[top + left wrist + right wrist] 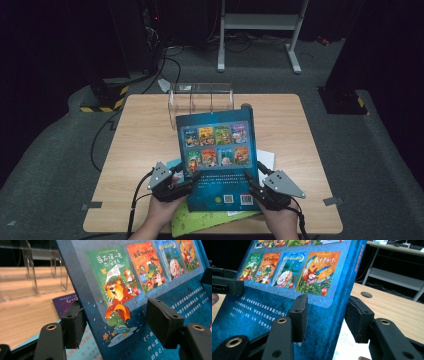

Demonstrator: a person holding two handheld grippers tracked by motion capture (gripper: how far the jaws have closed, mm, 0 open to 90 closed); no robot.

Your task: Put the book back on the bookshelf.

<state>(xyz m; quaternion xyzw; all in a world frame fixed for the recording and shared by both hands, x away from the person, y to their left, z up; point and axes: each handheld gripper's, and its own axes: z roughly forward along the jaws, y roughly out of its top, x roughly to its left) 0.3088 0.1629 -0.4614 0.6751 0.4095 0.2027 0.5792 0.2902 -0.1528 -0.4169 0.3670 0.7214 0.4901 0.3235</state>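
A blue picture book (217, 150) with several small cover pictures on its back is tilted up over the front middle of the wooden table (145, 135). My left gripper (187, 175) straddles its lower left edge. In the left gripper view the book (120, 290) runs slantwise between the jaws of my left gripper (117, 322), one pad behind the edge, one over the cover, with room left between them. My right gripper (255, 172) straddles the lower right corner. In the right gripper view the book (287, 277) has one pad of my right gripper (327, 315) on its cover, and a gap beside the spine.
Under the blue book lie a green book (200, 220), white sheets (267, 160) and a purple book (63, 302). A clear acrylic rack (200, 97) stands at the table's far edge. A round hole (366, 294) is in the tabletop. A white metal stand (260, 22) is on the floor behind.
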